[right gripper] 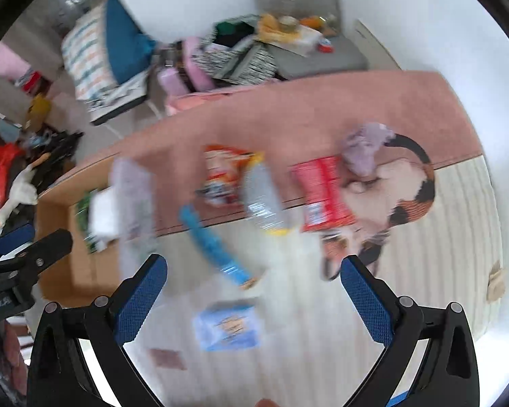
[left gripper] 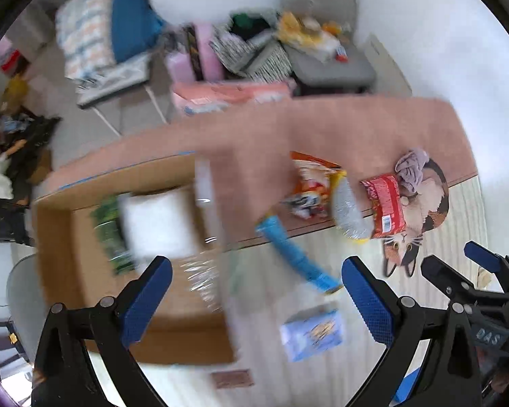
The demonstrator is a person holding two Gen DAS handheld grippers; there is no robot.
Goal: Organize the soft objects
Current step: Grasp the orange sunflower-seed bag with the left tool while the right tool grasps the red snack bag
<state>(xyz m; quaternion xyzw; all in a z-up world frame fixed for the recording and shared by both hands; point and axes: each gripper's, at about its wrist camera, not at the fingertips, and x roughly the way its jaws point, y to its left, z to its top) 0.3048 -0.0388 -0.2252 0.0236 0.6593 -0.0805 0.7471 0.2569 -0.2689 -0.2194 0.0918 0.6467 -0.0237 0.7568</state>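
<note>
Left wrist view: cardboard box (left gripper: 54, 237) holds a white pack (left gripper: 157, 225) and green packet (left gripper: 110, 234); outside lie red packet (left gripper: 387, 203), lilac cloth (left gripper: 411, 169), blue pack (left gripper: 312, 334); left gripper (left gripper: 254, 302) and right gripper (right gripper: 254, 298) spread, empty.

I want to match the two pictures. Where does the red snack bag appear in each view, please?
Left wrist view: the red snack bag is right of centre, on the cat-shaped mat, beside the clear bottle with a yellow cap.
Right wrist view: the bag is just right of centre, again on the mat.
Shared landmark: the blue tube lies lower left of the bag in both.
</note>
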